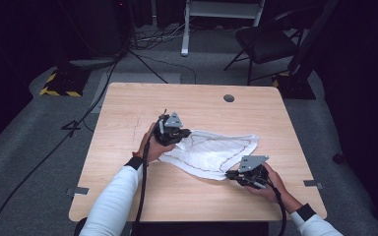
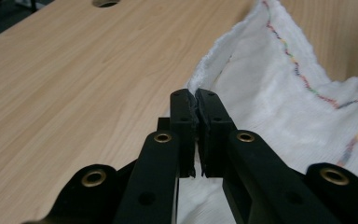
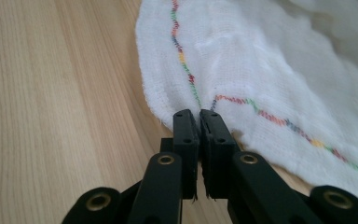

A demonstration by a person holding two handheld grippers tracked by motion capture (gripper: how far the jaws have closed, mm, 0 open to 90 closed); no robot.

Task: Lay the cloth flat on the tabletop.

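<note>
A white cloth (image 1: 211, 150) with a multicoloured stitched border lies crumpled in the middle of the wooden table (image 1: 128, 105). My left gripper (image 1: 181, 133) is at the cloth's left end, its jaws shut on the cloth's edge (image 2: 209, 60), which rises lifted from the pinch. My right gripper (image 1: 230, 175) is at the cloth's near right corner, jaws shut on the hem (image 3: 168, 100) where the coloured stitching bends. In the right gripper view the cloth (image 3: 270, 70) lies flat on the wood beyond the jaws.
A round cable hole (image 1: 229, 98) sits near the table's far edge. Beyond the table stand a dark chair (image 1: 266, 42) and a white frame (image 1: 187, 29), with cables (image 1: 78, 123) running across the grey floor at left.
</note>
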